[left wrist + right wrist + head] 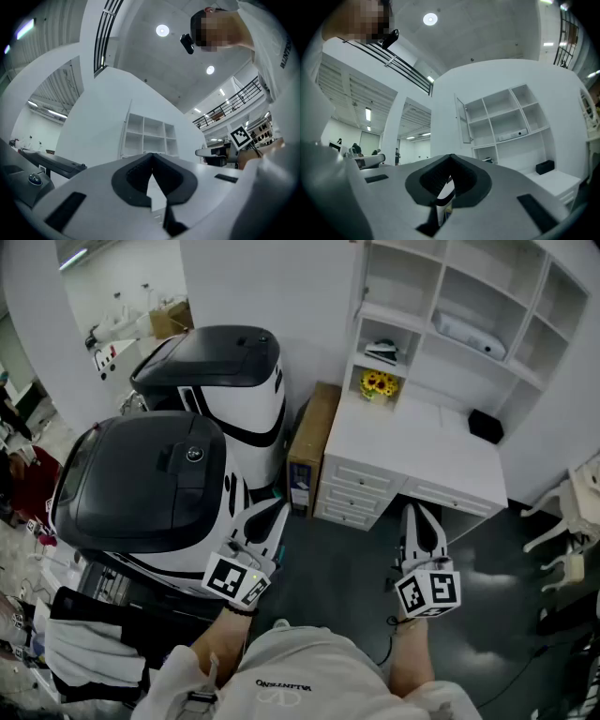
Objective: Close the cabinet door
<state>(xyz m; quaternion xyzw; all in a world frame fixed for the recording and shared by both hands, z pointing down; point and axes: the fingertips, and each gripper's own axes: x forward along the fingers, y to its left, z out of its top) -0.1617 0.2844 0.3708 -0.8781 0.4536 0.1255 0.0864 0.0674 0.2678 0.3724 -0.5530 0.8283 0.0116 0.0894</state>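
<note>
The left gripper sits at lower centre of the head view, and its own view shows the jaws pressed together at the tips with nothing between them. The right gripper is just right of it, apart from it, and its jaws also meet at the tips and are empty. Each is held in one of the person's hands, with the marker cubes near the bottom edge. Both point up the frame toward a white desk with drawers, and neither touches it. A shelf unit rises over the desk in the upper right. The cabinet door shows best in the right gripper view, just above centre. It hangs at the shelf's left edge and is swung out, so the compartments behind it are uncovered. Neither gripper is near it. On the desk are sunflowers at the back left and a black box at the right. A brown panel leans beside the desk's left end. Two black-topped white machines fill the left half of the head view.
</note>
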